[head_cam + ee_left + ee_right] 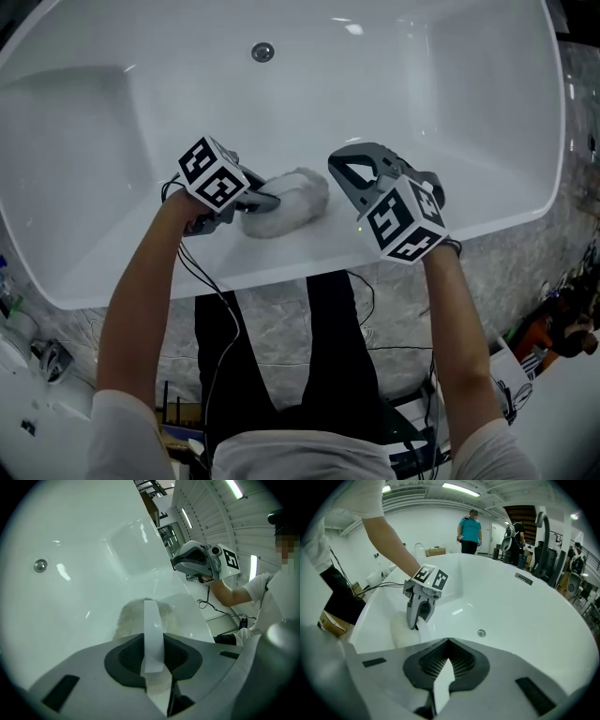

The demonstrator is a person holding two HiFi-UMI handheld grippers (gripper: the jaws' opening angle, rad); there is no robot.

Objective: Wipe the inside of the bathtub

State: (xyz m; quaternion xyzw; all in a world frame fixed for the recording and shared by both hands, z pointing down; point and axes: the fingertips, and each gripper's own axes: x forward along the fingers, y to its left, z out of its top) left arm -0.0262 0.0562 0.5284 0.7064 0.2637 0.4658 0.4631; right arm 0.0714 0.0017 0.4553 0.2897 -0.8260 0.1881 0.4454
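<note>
The white bathtub (394, 84) fills the head view, its drain (262, 52) at the far side. A fluffy white cloth (286, 202) lies pressed on the tub's near inner slope. My left gripper (265, 201) is shut on the cloth's left end. In the left gripper view the cloth (131, 616) bulges just beyond the closed jaws of my left gripper (152, 620). My right gripper (349, 172) hovers just right of the cloth, shut and holding nothing. From the right gripper view I see my right gripper (443, 679), the left gripper (417, 616), the cloth (401, 632) and the drain (481, 633).
The tub's near rim (281, 272) runs between me and the cloth, with grey marbled floor (281, 328) and black cables (216, 309) below it. A person in a teal shirt (468, 527) stands beyond the tub's far end, near a cardboard box (436, 551).
</note>
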